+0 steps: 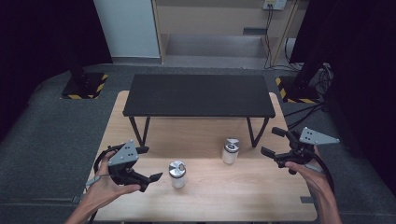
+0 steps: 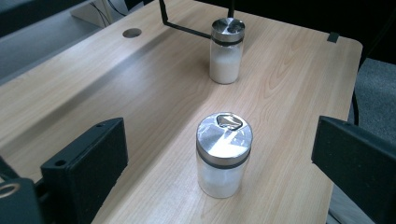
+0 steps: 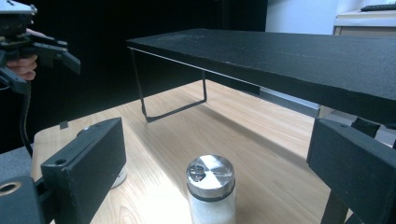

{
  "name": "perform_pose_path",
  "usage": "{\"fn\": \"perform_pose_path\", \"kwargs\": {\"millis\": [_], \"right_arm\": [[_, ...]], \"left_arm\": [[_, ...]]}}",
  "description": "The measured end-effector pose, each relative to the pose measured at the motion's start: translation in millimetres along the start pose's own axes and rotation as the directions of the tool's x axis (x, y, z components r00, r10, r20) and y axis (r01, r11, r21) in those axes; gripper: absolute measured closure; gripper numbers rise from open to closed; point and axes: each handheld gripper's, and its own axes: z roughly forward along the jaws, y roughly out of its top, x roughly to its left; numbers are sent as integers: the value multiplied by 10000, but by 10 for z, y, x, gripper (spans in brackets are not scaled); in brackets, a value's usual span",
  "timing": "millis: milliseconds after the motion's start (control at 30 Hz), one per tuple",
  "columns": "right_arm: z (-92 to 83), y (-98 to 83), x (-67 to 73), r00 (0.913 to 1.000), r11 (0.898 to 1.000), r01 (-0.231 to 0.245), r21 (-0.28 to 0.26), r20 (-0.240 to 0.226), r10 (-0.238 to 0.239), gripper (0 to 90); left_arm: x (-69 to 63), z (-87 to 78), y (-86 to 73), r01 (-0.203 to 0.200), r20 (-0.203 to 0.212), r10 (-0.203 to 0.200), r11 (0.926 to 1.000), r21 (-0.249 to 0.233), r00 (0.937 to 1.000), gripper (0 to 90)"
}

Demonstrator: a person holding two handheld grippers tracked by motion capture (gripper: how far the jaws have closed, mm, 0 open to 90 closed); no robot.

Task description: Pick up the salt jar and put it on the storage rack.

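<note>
Standing on the wooden table (image 1: 261,196) are two small glass jars with shiny metal lids, each partly filled with white powder. One jar (image 1: 177,174) sits near the front edge, a little left of centre; the other jar (image 1: 230,150) stands farther back and to the right, just in front of the right leg of a low black shelf (image 1: 198,94) that spans the far half of the table. The two jars are well apart and both upright.

The left gripper (image 1: 150,163) hovers at the near left of the table, held in the person's left hand (image 1: 105,186), its jaws spread wide and pointing right toward the nearer jar — nothing is between them. In the left gripper view that jar (image 2: 223,154) stands on the wood between and beyond the two black jaws, untouched, with the second jar (image 2: 227,50) farther off near the shelf's thin metal leg.

The right gripper (image 1: 270,142) is at the right side of the table, held in the right hand (image 1: 310,175), jaws also wide apart and empty, aimed left toward the farther jar. The right gripper view looks low across the table: this jar (image 3: 211,189) stands close, between the jaws but clear of both, the shelf top (image 3: 299,60) overhead — and the left gripper (image 3: 58,53) off at the upper left.
</note>
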Motion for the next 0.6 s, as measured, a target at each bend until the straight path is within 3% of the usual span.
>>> {"fn": "perform_pose_path", "kwargs": {"millis": [200,600], "right_arm": [[-20,3,-3,10000,10000,17,-51,56,-17,48],[-17,20,5,10000,9999,71,-123,-3,-71,52]], "left_arm": [[18,190,35,-122,166,115,9988,482,9998,23],[36,489,77,-100,440,61,9960,887,9990,30]]}}
